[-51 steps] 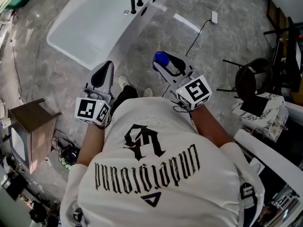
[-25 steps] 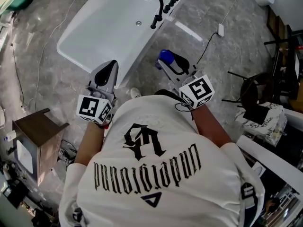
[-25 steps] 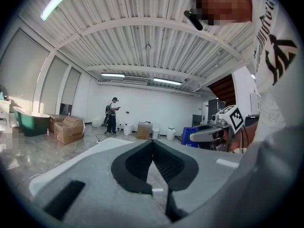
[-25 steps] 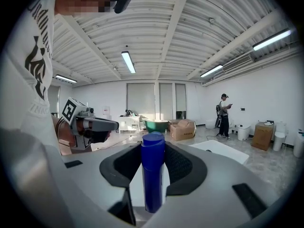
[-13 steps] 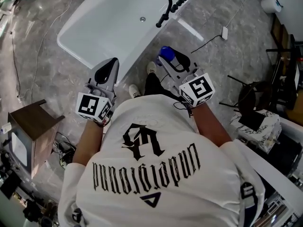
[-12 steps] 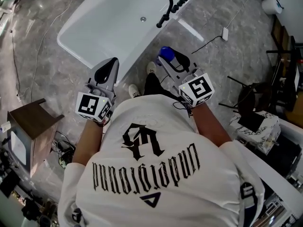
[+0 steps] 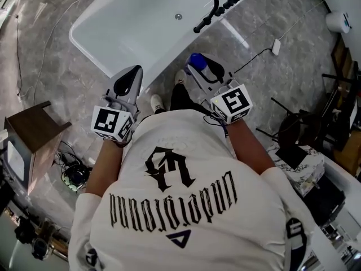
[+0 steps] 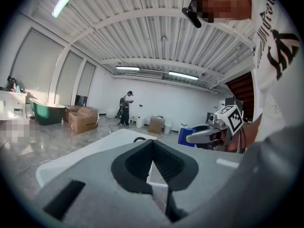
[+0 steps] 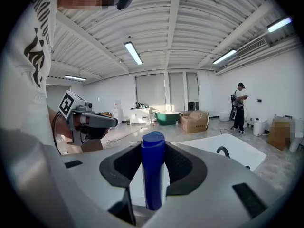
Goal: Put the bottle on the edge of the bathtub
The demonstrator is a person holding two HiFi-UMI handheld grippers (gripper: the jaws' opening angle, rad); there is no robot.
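**Bottle coming in, tub rim just ahead**

I've got the bottle (image 9: 153, 175) pinched upright in my right claw (image 7: 204, 72), blue cap up and the pads pressing on both sides of it. My left claw (image 7: 128, 84) is pressed together with nothing in it, and it hangs over the near corner of the bathtub (image 7: 179, 43). The bottle isn't there yet. In the head view it hangs over the floor just beside the tub, short of the rim and on the faucet (image 7: 211, 3) side.

To do this well, I reckon I should carry it across level, keep it upright, and pick a flat stretch of rim clear of the faucet handles. The base should meet the rim squarely. I shouldn't spread the claw until the bottle stands on its own, because that ledge looks narrow and a tilted bottle could slide into the basin or onto the floor. The left claw is best kept out of the way.

Compared with two seconds ago, the tub has swung closer in under me, and the drain and the whole faucet arch now show. Both claws have come forward towards it. The hold on the bottle looks unchanged, and the left claw is as empty as it was.
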